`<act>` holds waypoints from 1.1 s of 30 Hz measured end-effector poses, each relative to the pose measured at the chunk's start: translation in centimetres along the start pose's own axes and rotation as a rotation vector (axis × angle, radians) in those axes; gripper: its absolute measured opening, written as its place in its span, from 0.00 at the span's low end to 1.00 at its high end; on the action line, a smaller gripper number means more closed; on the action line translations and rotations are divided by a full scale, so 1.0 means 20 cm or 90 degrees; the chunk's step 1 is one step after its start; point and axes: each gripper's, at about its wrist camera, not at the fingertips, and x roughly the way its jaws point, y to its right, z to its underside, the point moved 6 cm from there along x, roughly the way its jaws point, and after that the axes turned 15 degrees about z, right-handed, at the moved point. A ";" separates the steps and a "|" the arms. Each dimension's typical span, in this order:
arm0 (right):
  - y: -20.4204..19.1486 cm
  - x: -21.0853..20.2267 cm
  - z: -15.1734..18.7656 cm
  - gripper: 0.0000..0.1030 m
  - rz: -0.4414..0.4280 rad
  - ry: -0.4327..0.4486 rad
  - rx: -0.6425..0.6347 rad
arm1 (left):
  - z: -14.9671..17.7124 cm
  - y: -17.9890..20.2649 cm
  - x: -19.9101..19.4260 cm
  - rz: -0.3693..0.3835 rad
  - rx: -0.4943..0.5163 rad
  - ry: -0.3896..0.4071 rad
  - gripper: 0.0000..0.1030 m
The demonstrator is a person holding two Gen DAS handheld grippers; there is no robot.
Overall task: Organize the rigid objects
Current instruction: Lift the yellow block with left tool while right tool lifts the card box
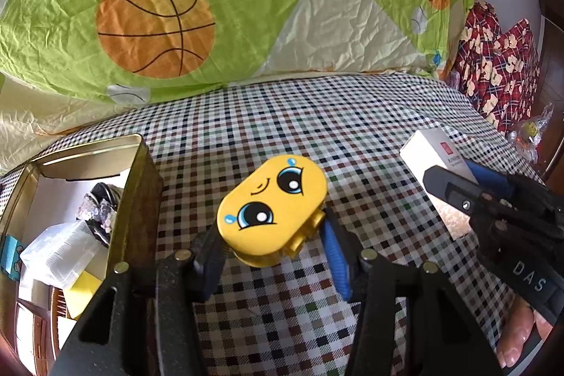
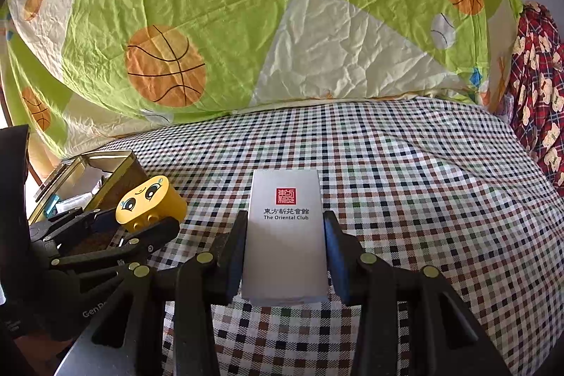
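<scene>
The right gripper point(image 2: 285, 256) squeezes a smooth white box point(image 2: 286, 235) with a red square stamp and the words "The Oriental Club", held at 6 o'clock in the right wrist view, over the checked bed cloth point(image 2: 405, 171). The left gripper point(image 1: 271, 252) is clamped on a round-cornered yellow plastic block point(image 1: 271, 210) with big cartoon eyes, at the middle of the left wrist view. A shiny gold tin box point(image 1: 137, 192) full of small things sits at 9 o'clock, just beside the block, and a crinkly green quilt point(image 1: 211, 6) with basketballs lies at 12 o'clock.
</scene>
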 end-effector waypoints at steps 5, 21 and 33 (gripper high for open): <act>0.01 -0.01 -0.01 0.42 0.004 0.007 0.006 | 0.02 -0.01 -0.04 0.003 -0.004 0.015 0.48; -0.01 -0.10 0.00 0.42 -0.022 0.042 0.014 | 0.05 0.04 -0.16 -0.009 0.021 0.058 0.48; -0.05 -0.19 -0.01 0.42 -0.023 0.079 -0.001 | 0.06 0.07 -0.25 -0.026 0.041 0.107 0.48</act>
